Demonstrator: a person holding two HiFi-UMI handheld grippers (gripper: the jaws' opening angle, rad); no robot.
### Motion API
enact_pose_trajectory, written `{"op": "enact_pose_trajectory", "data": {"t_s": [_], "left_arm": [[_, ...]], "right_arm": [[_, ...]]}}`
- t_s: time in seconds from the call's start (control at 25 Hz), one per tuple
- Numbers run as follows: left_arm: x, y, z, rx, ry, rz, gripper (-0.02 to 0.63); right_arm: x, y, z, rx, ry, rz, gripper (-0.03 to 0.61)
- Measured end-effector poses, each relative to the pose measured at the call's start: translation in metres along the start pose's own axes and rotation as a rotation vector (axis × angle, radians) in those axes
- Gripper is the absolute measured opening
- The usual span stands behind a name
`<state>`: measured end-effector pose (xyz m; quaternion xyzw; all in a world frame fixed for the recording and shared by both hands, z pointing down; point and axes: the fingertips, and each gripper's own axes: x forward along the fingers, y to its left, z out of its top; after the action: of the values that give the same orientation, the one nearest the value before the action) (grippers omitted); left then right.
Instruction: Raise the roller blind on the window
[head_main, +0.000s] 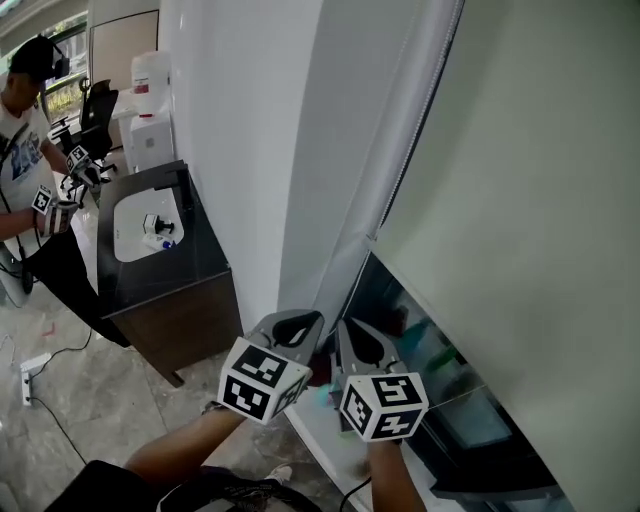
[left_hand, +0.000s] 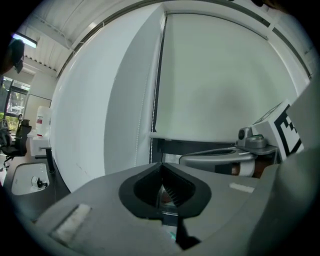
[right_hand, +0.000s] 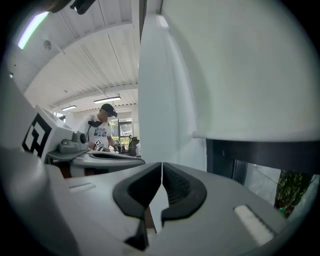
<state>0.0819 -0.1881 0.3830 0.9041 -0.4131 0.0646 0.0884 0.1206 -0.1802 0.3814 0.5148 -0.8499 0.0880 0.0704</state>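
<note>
The pale roller blind (head_main: 530, 200) hangs over the window, and its bottom bar (head_main: 440, 315) leaves a strip of dark glass (head_main: 440, 370) uncovered. Its pull cord (head_main: 390, 185) runs down the blind's left edge toward both grippers. My left gripper (head_main: 315, 320) and right gripper (head_main: 345, 328) are side by side just below the bar's left end, jaws pointing up. In the left gripper view the jaws (left_hand: 161, 164) are shut, and the cord (left_hand: 156, 90) drops behind their tips. The right gripper (right_hand: 161, 164) is shut too. Whether either one pinches the cord is hidden.
A white pillar (head_main: 240, 150) stands left of the window, above the white sill (head_main: 330, 440). Further left is a dark cabinet (head_main: 165, 290) holding a white tray (head_main: 135, 230). A person (head_main: 25, 130) with another pair of grippers stands at the far left, near a water dispenser (head_main: 150, 110).
</note>
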Motion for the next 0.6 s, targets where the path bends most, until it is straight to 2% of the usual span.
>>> {"op": "enact_pose_trajectory", "data": {"t_s": [0.24, 0.48, 0.6], "left_arm": [[0.004, 0.016, 0.025, -0.022, -0.042, 0.005, -0.006], [0.011, 0.027, 0.047, -0.036, -0.066, -0.054, -0.005], [0.01, 0.034, 0.054, -0.028, -0.081, -0.07, -0.005]], "right_arm": [[0.032, -0.01, 0.032, -0.043, -0.036, 0.07, 0.0], [0.063, -0.02, 0.051, -0.102, -0.045, 0.088, 0.049], [0.08, -0.022, 0.06, -0.112, -0.048, 0.129, 0.084]]}}
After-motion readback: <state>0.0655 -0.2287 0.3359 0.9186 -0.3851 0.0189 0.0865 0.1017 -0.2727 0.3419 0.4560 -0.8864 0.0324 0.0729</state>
